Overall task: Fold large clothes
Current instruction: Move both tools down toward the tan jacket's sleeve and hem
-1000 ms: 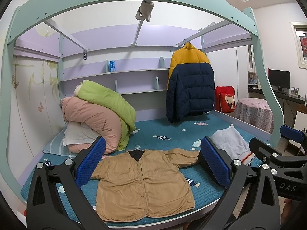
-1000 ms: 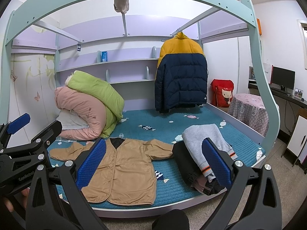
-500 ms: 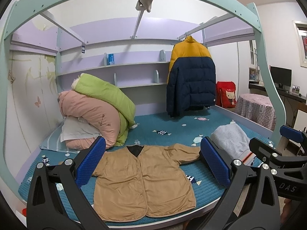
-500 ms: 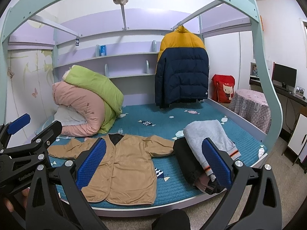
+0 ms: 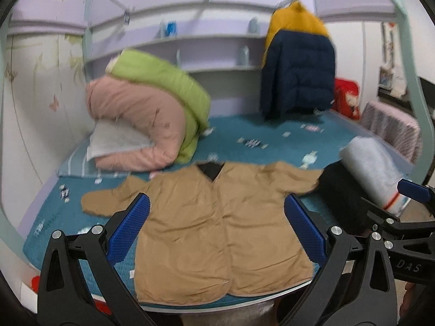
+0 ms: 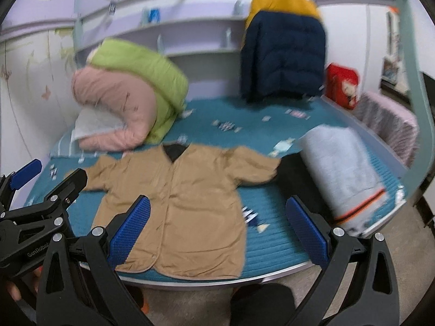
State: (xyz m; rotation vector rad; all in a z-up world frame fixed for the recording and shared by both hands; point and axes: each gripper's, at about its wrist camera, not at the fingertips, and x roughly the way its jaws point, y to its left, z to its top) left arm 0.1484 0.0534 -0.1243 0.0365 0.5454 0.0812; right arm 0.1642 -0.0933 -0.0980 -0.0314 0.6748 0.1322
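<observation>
A tan collarless jacket [image 5: 214,225] lies flat and face up on the teal bed mat [image 5: 261,133], sleeves spread, hem at the near edge. The right wrist view has the same jacket [image 6: 185,206] left of centre. My left gripper [image 5: 217,228] hovers open above the jacket's middle, holding nothing. My right gripper [image 6: 217,228] is open too, over the jacket's right side and the bare mat [image 6: 272,241]. Each gripper shows at the other view's side edge. Both frames are motion-blurred.
Rolled pink and green quilts [image 5: 146,108] sit at the back left. A navy and yellow puffer jacket [image 5: 296,68] hangs at the back. A folded grey garment [image 6: 339,174] lies on dark clothes [image 6: 296,179] at the right. The bunk frame arches overhead.
Both grippers have moved forward and down toward the bed; the jacket looms larger and lower in both views. Jaws stayed open, and the clothes have not shifted.
</observation>
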